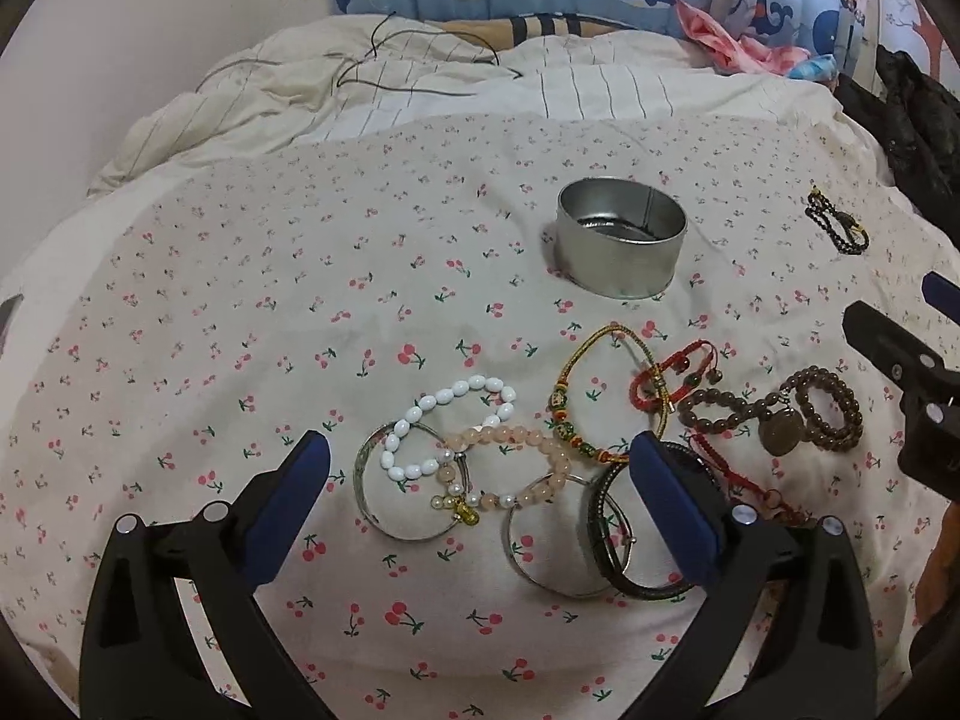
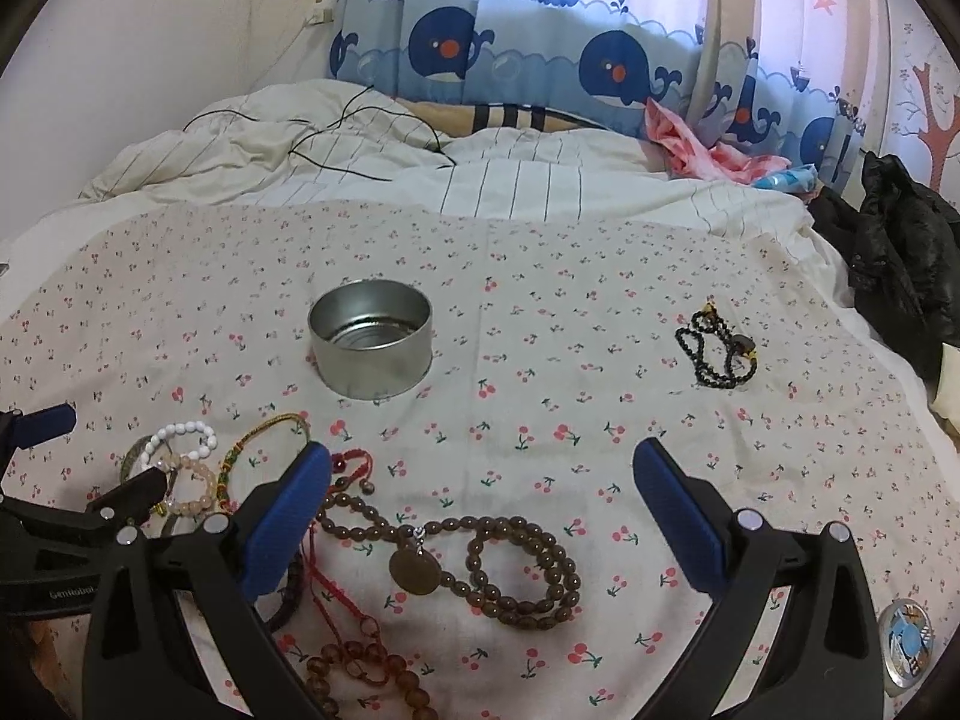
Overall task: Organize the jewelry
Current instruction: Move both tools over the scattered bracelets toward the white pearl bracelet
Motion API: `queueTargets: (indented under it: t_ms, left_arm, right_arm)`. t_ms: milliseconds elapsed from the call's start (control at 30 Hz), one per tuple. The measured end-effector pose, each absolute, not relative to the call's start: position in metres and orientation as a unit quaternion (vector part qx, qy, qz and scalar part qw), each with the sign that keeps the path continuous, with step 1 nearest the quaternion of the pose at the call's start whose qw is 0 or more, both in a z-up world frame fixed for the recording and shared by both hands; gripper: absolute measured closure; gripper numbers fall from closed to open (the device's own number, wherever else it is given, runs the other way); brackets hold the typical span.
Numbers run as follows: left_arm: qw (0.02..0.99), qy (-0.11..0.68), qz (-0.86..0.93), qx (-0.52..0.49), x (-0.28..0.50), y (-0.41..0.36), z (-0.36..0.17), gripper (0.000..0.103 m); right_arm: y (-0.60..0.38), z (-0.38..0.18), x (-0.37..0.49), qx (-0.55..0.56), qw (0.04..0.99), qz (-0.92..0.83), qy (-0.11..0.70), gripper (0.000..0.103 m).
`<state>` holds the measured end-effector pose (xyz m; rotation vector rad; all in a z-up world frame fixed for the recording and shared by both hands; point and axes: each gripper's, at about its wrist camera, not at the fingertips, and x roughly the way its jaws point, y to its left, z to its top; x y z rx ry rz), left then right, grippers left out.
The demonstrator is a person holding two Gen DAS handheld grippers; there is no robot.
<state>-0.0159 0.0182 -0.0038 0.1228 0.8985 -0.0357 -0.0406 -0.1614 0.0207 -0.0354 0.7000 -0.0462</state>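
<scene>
An empty round metal tin (image 1: 621, 237) (image 2: 372, 343) stands on the cherry-print sheet. In front of it lies a cluster of bracelets: a white bead bracelet (image 1: 447, 423), a peach bead bracelet (image 1: 510, 468), silver bangles (image 1: 558, 546), a braided gold cord (image 1: 591, 396), a red cord bracelet (image 1: 672, 384) and a brown bead strand with a round pendant (image 1: 780, 417) (image 2: 480, 564). A black bead bracelet (image 2: 717, 351) (image 1: 837, 222) lies apart at the right. My left gripper (image 1: 480, 462) hangs open over the white and peach bracelets. My right gripper (image 2: 483, 468) is open above the brown strand, empty.
A rumpled striped duvet (image 2: 480, 180) with a thin black cable fills the back of the bed. Dark clothing (image 2: 900, 258) is piled at the right edge. A round tin lid (image 2: 906, 642) lies at the near right. Whale-print curtains hang behind.
</scene>
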Motion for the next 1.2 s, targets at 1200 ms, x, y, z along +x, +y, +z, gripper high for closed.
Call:
queueTargets:
  t_ms: [1200]
  left_arm:
    - [0.859,0.487,-0.151,-0.034,0.022,0.07,-0.011,0.007]
  right_arm:
    - [-0.159,-0.007,-0.03,-0.114,0.893,0.122,0.418,0.006]
